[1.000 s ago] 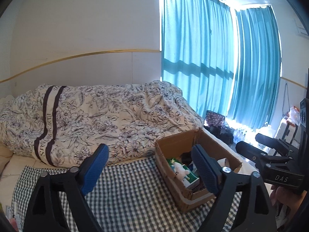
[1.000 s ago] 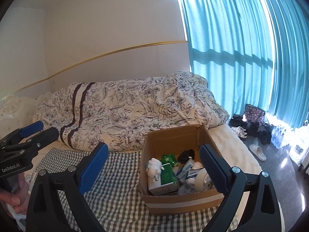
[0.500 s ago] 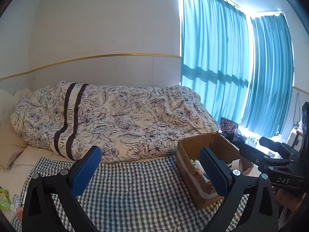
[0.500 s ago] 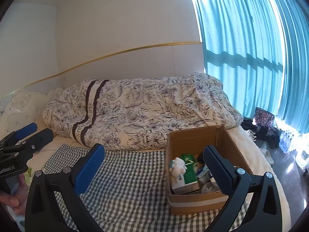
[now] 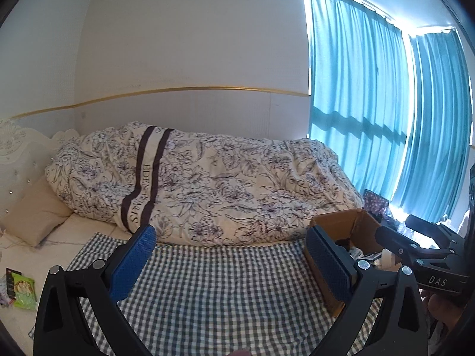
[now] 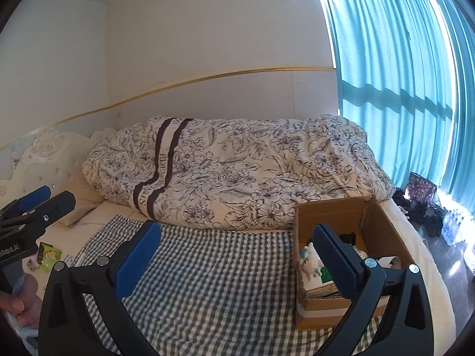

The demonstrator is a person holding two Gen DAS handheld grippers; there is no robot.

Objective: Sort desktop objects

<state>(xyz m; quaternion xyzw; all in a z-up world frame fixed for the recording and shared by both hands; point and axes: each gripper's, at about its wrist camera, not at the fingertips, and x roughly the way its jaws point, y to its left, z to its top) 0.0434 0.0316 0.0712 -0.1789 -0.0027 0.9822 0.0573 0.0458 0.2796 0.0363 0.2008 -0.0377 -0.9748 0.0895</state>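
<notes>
A brown cardboard box (image 6: 383, 225) stands on the right end of a grey checked cloth (image 6: 225, 267) spread on a bed. Inside it I see a small white toy figure (image 6: 308, 262), a green packet and other small items. In the left wrist view the box (image 5: 341, 222) sits at the right, partly behind my finger. My left gripper (image 5: 230, 262) is open over the cloth, holding nothing. My right gripper (image 6: 237, 261) is also open and empty, its right finger in front of the box. A green snack packet (image 5: 25, 292) lies off the cloth at far left, also visible as the packet (image 6: 49, 256).
A rolled floral duvet (image 5: 207, 184) lies along the wall behind the cloth. A pillow (image 5: 35, 216) and a white headboard (image 5: 17, 160) are at the left. Teal curtains (image 5: 371, 112) hang at the right, with shoes and bags (image 6: 421, 198) on the floor.
Both grippers have swung to the left: the box has slid toward the right edge of each view, and the pillow, headboard and green packet have come into sight. Both stay open.
</notes>
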